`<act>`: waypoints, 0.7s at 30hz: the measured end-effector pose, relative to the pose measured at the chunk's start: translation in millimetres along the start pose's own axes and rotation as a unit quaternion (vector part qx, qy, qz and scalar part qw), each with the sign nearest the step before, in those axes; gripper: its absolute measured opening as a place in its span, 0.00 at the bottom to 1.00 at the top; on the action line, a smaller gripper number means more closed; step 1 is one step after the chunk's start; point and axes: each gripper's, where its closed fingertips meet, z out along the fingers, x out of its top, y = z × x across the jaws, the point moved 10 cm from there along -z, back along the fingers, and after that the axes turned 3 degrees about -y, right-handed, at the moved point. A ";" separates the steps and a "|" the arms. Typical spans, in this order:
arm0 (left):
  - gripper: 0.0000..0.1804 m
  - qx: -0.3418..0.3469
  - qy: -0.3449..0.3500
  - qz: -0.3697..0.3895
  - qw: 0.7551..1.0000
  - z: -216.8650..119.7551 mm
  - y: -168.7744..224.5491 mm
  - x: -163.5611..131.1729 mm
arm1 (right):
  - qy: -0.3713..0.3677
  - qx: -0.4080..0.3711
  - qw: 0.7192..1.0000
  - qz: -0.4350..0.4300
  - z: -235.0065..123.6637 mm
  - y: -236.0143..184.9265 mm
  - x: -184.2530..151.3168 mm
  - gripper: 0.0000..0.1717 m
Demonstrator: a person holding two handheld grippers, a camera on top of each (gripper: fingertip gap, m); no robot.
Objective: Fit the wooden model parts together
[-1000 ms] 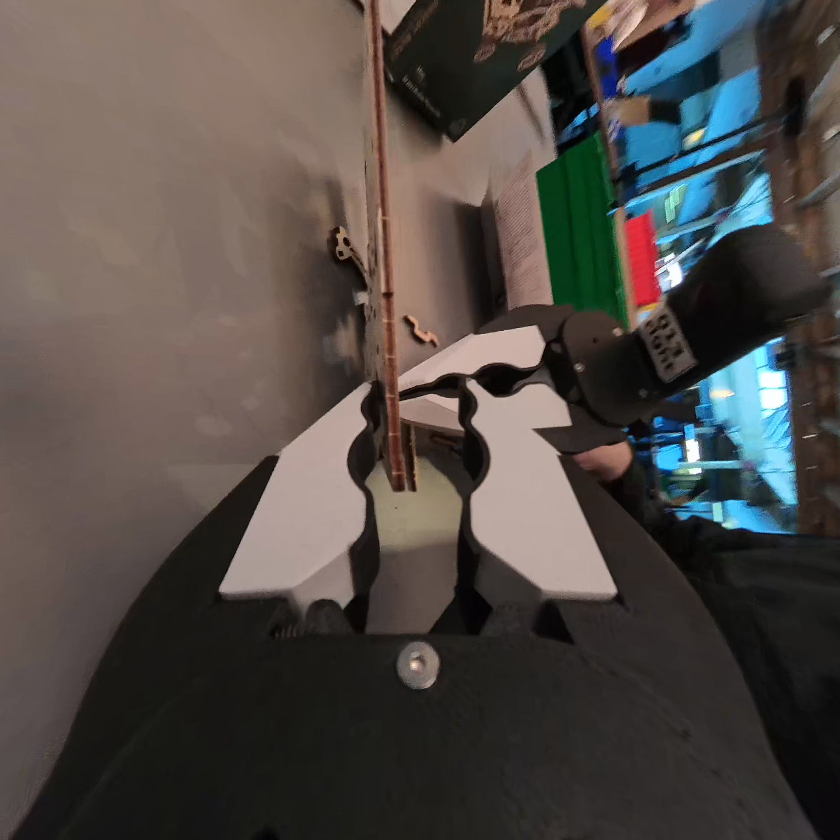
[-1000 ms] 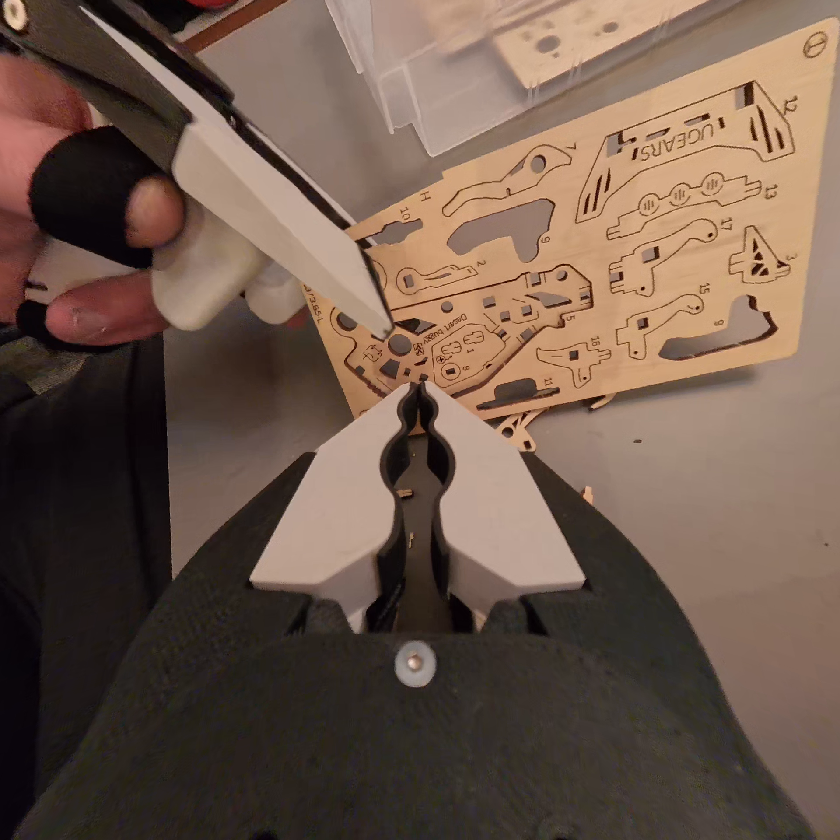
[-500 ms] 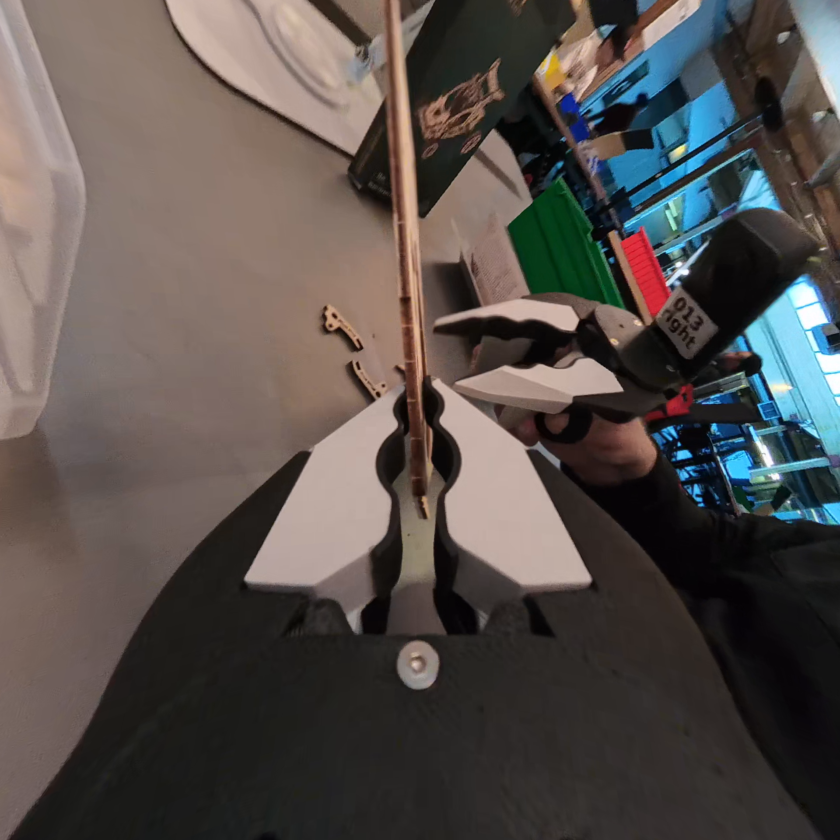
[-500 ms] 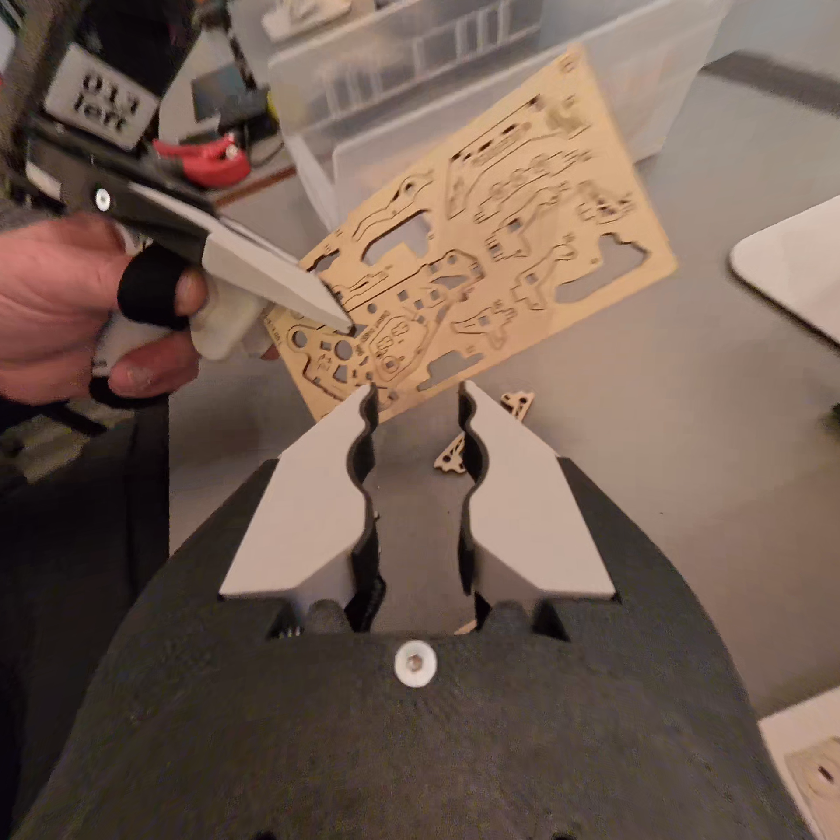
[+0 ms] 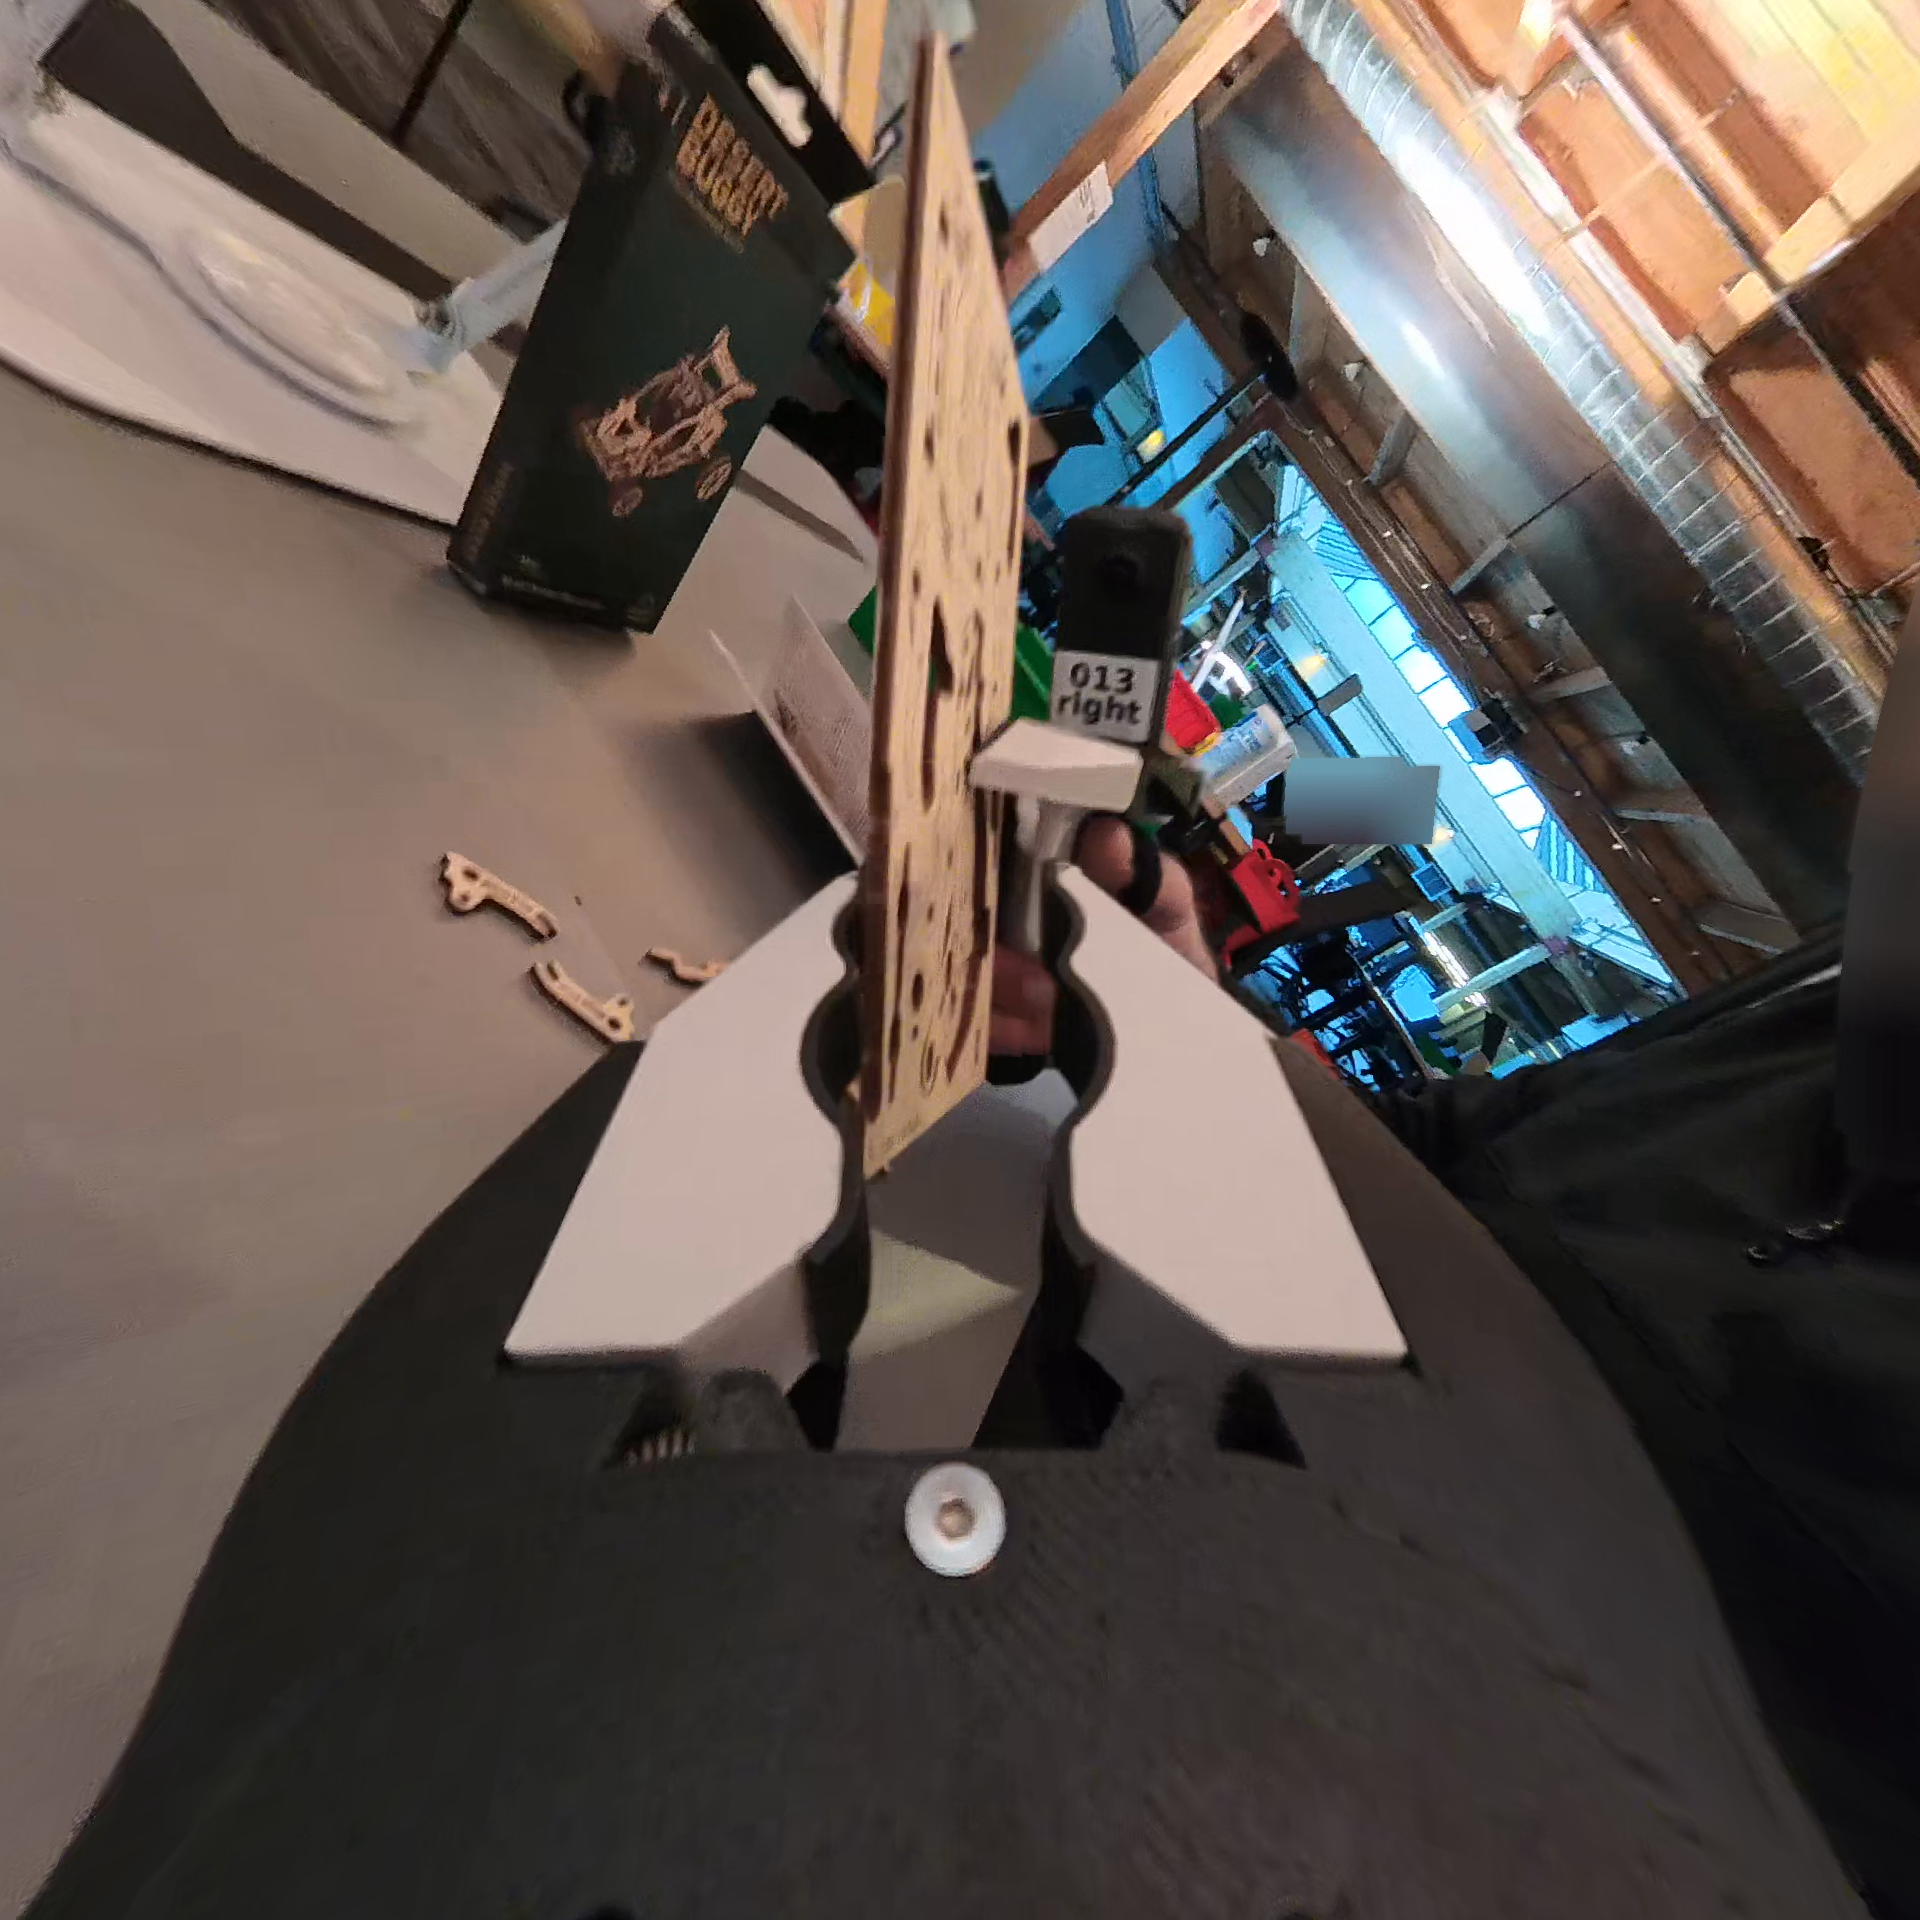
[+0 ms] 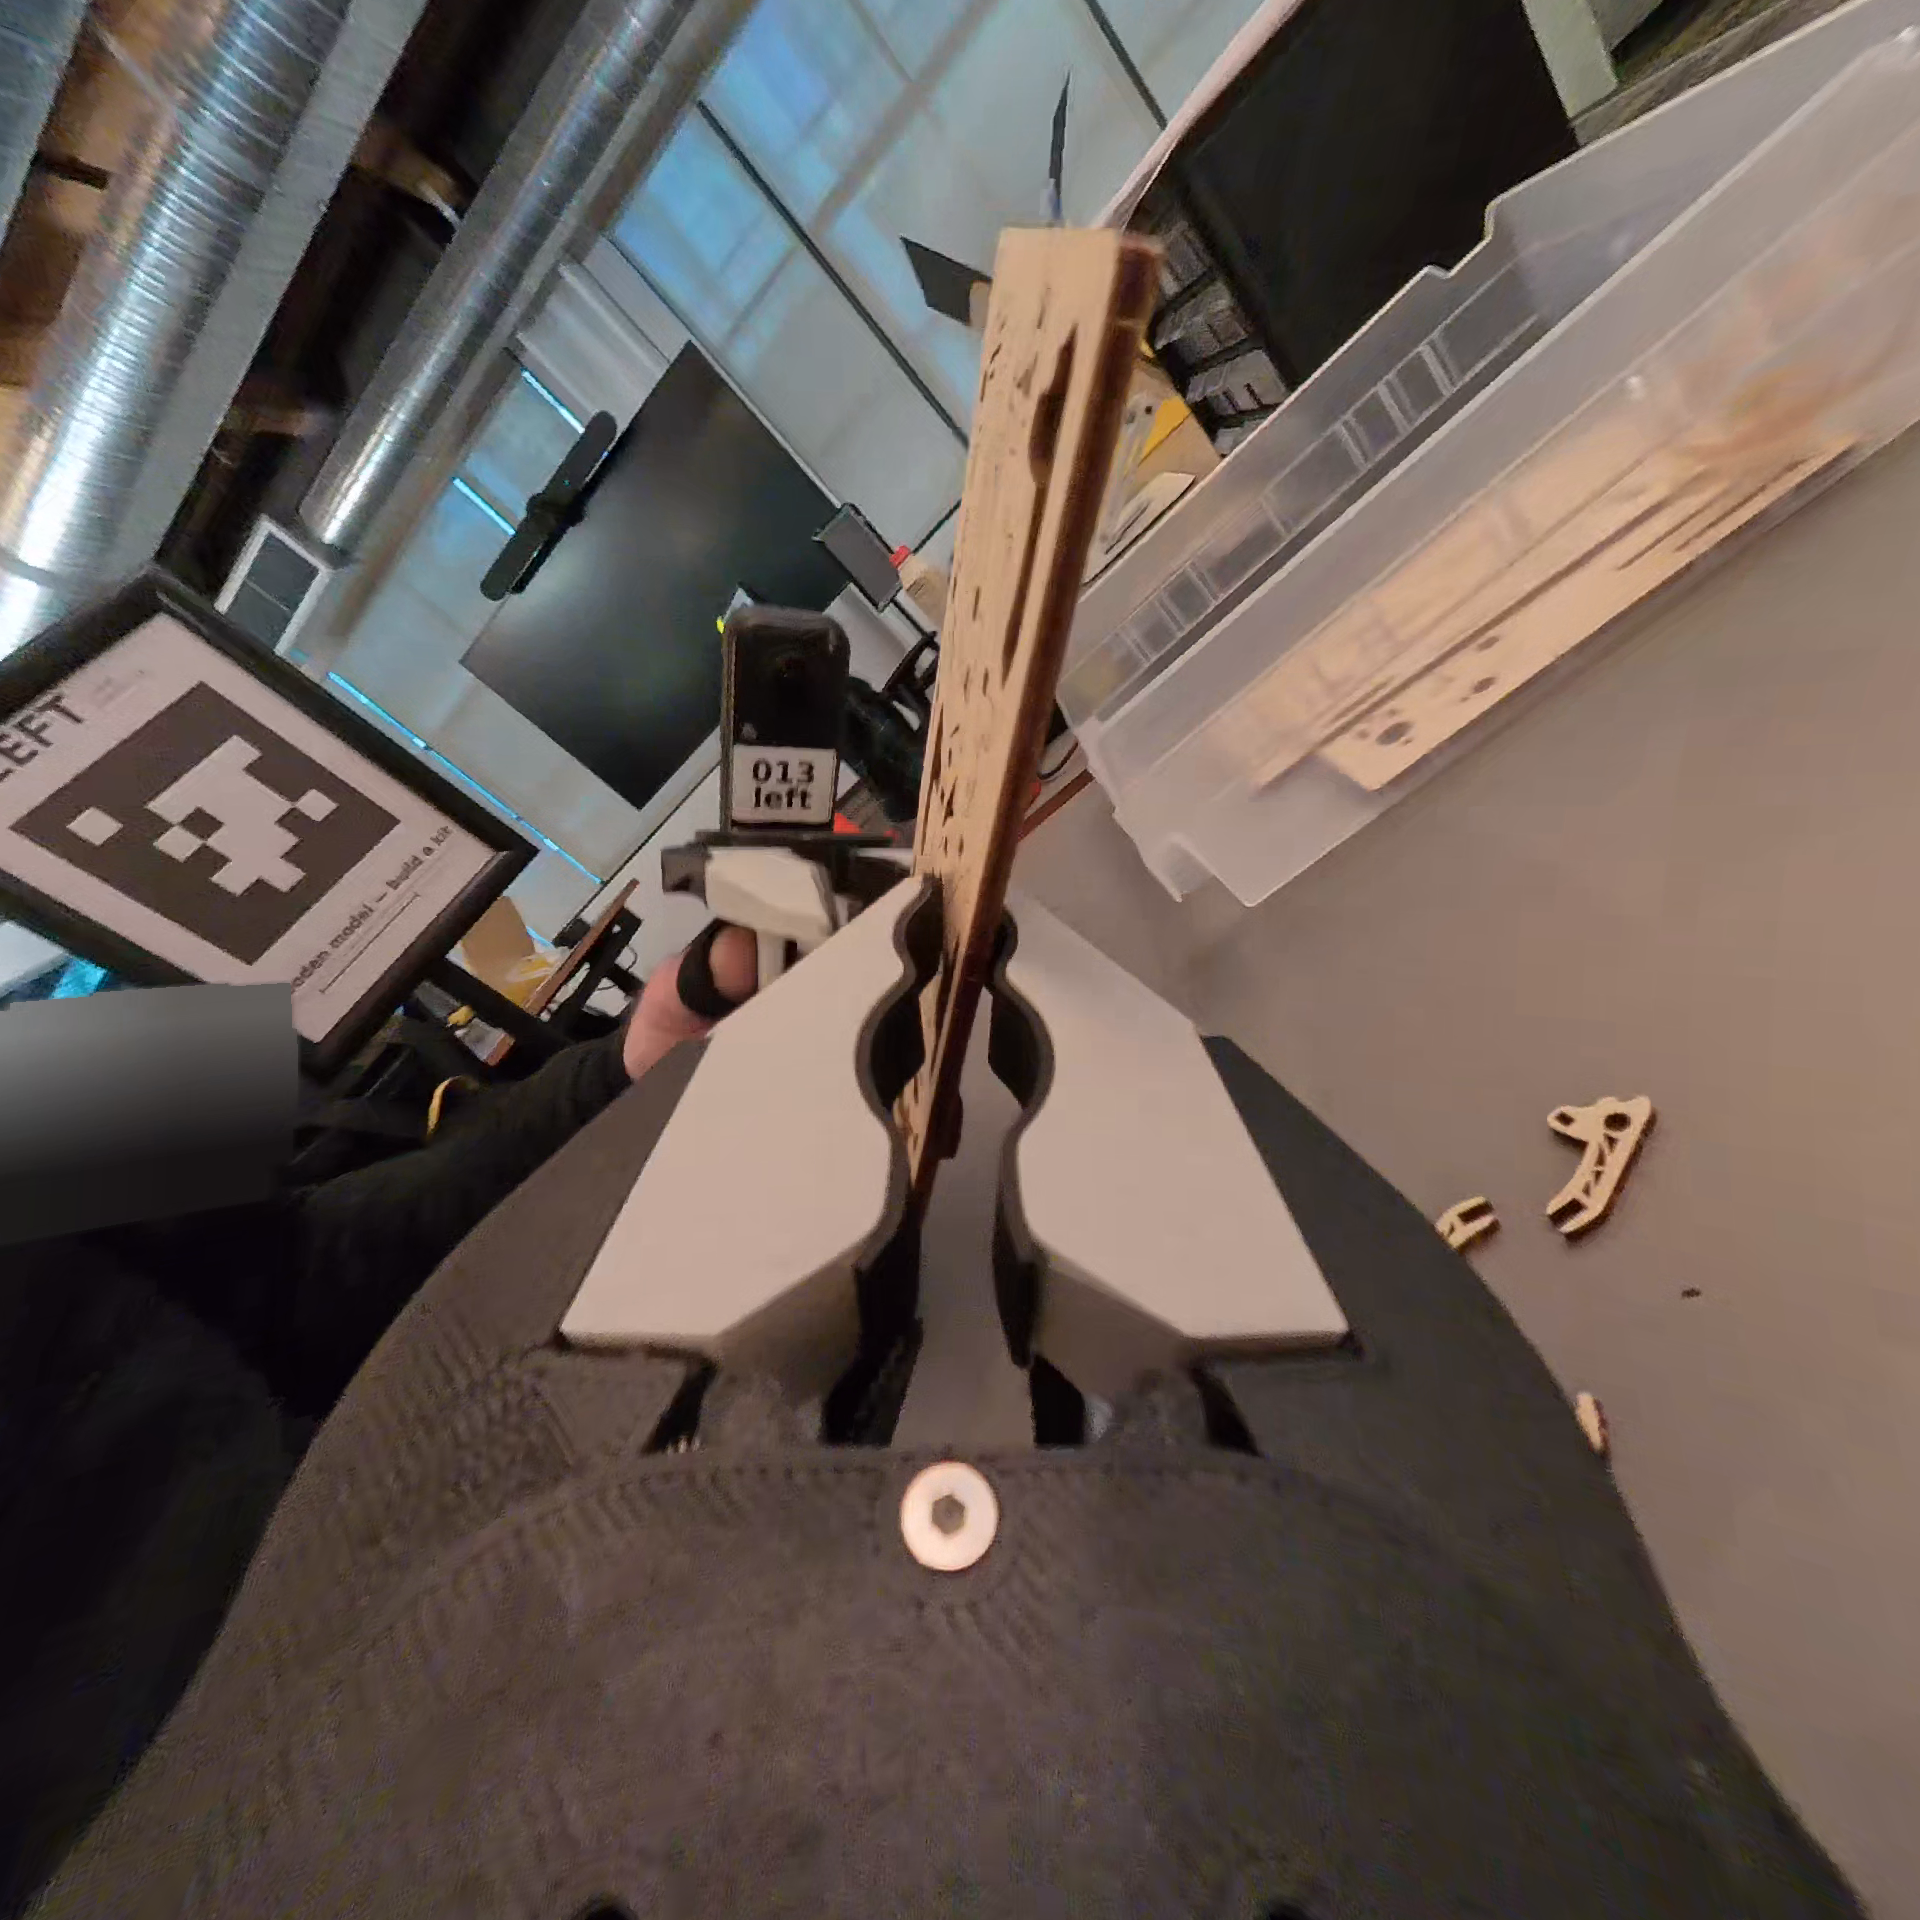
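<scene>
A thin laser-cut wooden sheet point(image 5: 940, 520) stands on edge, lifted above the grey table point(image 5: 260, 779). My right gripper point(image 6: 964, 920) is shut on the sheet point(image 6: 1023, 582), both pads pressing its lower edge. My left gripper point(image 5: 961, 914) is open. The sheet's lower corner stands between its fingers, close to the left finger, with a clear gap to the right finger point(image 5: 1164, 1091). The right gripper also shows in the left wrist view point(image 5: 1049, 779), against the sheet's far face. The left gripper shows in the right wrist view point(image 6: 769, 894), behind the sheet.
Small loose wooden parts lie on the table point(image 5: 499, 894) point(image 5: 582, 1003) point(image 6: 1600, 1153). A dark green kit box point(image 5: 644, 364) stands at the back. A clear plastic bin point(image 6: 1507, 468) holds more wooden sheets. A framed marker sign point(image 6: 208, 821) stands to the left. Both grippers' tips are close together, under 4 cm apart.
Half a second ago my left gripper was shut on the sheet and my right was open. Now the right has shut on the sheet and the left has opened. Both grippers tilted upward.
</scene>
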 end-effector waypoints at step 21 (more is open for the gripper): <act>0.08 -0.005 -0.036 0.089 0.995 10.7 27.8 33.7 | -0.018 0.063 0.996 -0.068 -3.9 -22.6 18.4 0.01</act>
